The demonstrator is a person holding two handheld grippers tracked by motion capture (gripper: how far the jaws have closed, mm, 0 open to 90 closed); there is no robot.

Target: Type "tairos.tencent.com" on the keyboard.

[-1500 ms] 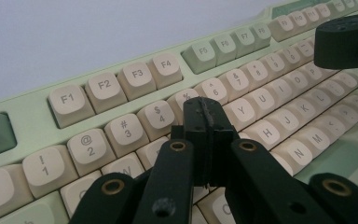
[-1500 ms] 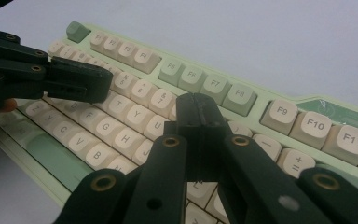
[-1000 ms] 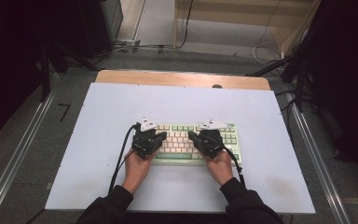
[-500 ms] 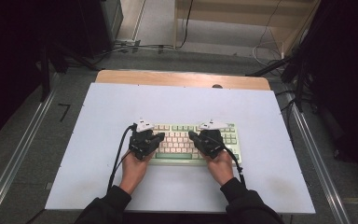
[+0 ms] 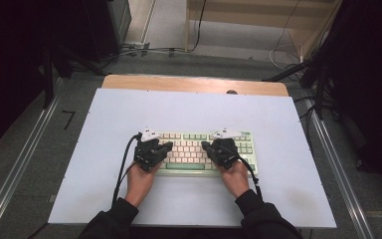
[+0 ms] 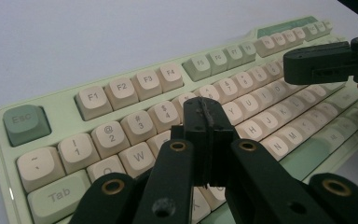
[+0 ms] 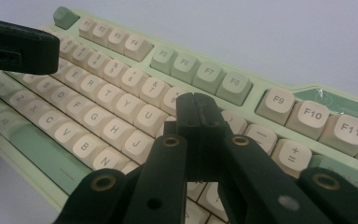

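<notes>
Green-and-cream keyboard [image 5: 199, 149] mid-table on white mat [image 5: 104, 129]; left gripper [image 6: 208, 116] and right gripper [image 7: 199, 112] clenched empty over keys; cables [image 5: 122, 167] trailing back; key letters legible close-up only.

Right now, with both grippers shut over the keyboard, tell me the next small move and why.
Probably lower the left gripper a little to press a key. Its shut tip sits over the keyboard near the number row and the letters below, seemingly not yet touching. The right gripper hovers likewise on the other half.
</notes>
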